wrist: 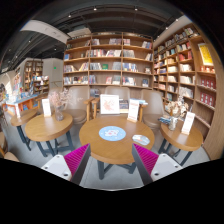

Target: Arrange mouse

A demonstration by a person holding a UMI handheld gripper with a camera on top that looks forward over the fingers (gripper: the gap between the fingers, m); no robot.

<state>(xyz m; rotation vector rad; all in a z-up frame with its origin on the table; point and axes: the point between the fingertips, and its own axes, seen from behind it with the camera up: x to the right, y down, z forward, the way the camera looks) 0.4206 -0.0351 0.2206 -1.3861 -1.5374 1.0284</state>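
mouse unseen; claw (pixel 111 158) wide open, empty, above round table (pixel 95 136)

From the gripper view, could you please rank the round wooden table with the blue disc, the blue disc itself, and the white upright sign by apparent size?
1. Round wooden table, just beyond the open gripper.
2. Blue disc and white upright sign look about alike; the sign stands farther off, so I will not rank them.
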